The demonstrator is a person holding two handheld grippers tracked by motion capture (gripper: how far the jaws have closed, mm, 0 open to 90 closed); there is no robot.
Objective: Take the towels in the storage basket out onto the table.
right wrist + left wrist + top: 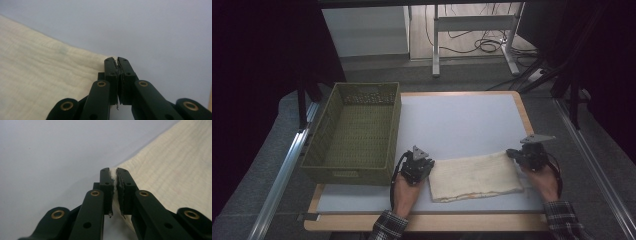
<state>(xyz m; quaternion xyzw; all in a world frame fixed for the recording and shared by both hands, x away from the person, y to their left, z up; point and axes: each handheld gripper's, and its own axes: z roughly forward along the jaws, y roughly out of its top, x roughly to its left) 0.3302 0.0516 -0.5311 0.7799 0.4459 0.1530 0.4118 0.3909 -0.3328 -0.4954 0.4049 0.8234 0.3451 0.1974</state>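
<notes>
Two corners of the cream towel point(474, 176) are pinched: left gripper point(417, 167) and right gripper point(526, 155) clamp opposite ends. Bare surface point(462, 120) lies beyond; the wicker basket point(357, 132) stands just beside the left gripper.

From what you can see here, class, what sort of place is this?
Probably a lab or workshop recording station: a plain table with a cloth and basket, dark curtains, cables on the floor.

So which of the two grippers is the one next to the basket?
The left gripper, shut on the cream cloth's left end, beside the green woven basket. The right gripper holds the far right corner.
</notes>
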